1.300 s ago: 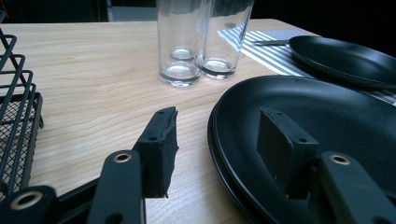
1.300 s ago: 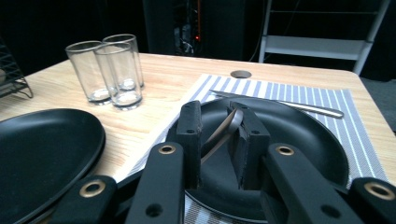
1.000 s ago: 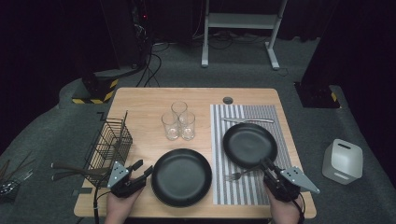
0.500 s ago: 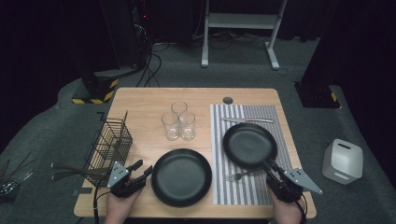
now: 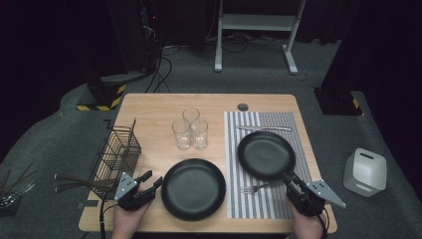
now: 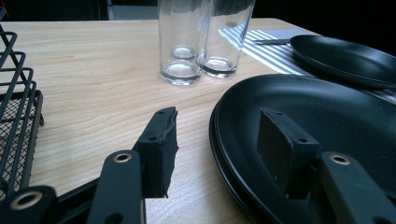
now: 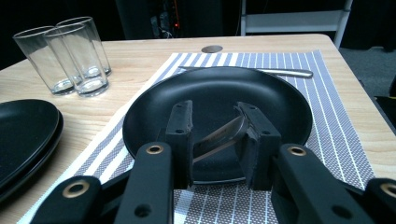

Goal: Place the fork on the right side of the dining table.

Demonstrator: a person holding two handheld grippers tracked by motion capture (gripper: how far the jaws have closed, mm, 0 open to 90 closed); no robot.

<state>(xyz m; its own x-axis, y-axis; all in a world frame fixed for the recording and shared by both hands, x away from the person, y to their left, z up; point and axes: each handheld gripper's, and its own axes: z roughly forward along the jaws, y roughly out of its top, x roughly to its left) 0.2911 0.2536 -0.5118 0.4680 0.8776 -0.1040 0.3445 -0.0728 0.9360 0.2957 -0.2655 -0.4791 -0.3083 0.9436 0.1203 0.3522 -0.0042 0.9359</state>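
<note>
A black plate [image 5: 263, 152] [image 7: 215, 88] rests on the striped placemat [image 5: 259, 204]. My right gripper [image 5: 287, 177] [image 7: 215, 121] sits at its near right rim. Its jaws have just been opening, and the handle [image 7: 219, 137] of the fork [image 5: 251, 188] lies slantwise between them, the pads not pressing on it. A second black plate [image 5: 194, 189] [image 6: 327, 107], seemingly a stack of two, lies at the near centre. My left gripper [image 5: 154, 181] [image 6: 219, 126] stands open across its left rim, one jaw over the plate and one over the wood.
Three glasses [image 5: 190, 130] [image 6: 201, 37] [image 7: 65, 51] stand mid-table. A knife [image 5: 263, 128] [image 7: 285, 72] lies on the mat beyond the plate. A wire basket [image 5: 117, 152] [image 6: 14, 116] stands at the left edge. A white container [image 5: 366, 172] sits on the floor to the right.
</note>
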